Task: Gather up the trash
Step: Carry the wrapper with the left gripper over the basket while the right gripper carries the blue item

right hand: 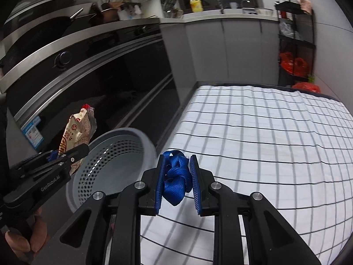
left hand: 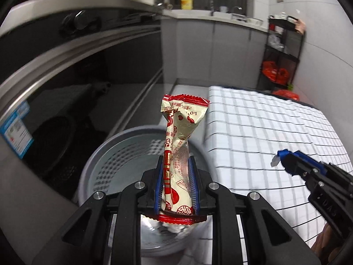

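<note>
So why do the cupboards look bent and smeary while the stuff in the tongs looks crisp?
Left wrist view: the fisheye lens bows the oven front into an arc, and the basket is smeared by motion, while the snack wrapper stays sharp. Right wrist view: the checked cloth bulges and blurs; the blue strap is crisp.

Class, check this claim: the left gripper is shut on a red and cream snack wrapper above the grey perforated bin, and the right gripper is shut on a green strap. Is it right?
Not quite. The right gripper holds a blue strap, not green, as the right wrist view shows. The rest stands: the left gripper is shut on the red and cream snack wrapper above the grey perforated bin.
</note>
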{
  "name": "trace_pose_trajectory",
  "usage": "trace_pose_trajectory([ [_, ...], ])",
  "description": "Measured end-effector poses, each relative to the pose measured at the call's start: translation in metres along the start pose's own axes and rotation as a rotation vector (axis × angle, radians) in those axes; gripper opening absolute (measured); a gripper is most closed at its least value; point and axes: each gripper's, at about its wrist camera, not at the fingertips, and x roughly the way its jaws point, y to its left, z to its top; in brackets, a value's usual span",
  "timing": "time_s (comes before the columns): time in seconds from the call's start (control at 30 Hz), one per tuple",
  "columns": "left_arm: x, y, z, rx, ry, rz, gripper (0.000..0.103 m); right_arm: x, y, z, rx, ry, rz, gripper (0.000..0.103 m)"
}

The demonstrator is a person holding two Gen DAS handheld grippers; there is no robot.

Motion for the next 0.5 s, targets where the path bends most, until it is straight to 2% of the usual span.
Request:
trace_pose_trajectory([
  [0.2, 0.012, 0.043, -0.011, -0.063, 0.062, 0.055, 0.021, 0.031, 0.045, 0.009, -0.069, 0.059, 0.079, 0.022],
  [0.5, 0.031, 0.067, -0.025, -0.104, 0.128, 0.069, 0.022, 0.066, 0.083, 0.008, -0.122, 0.135, 0.155, 0.022],
])
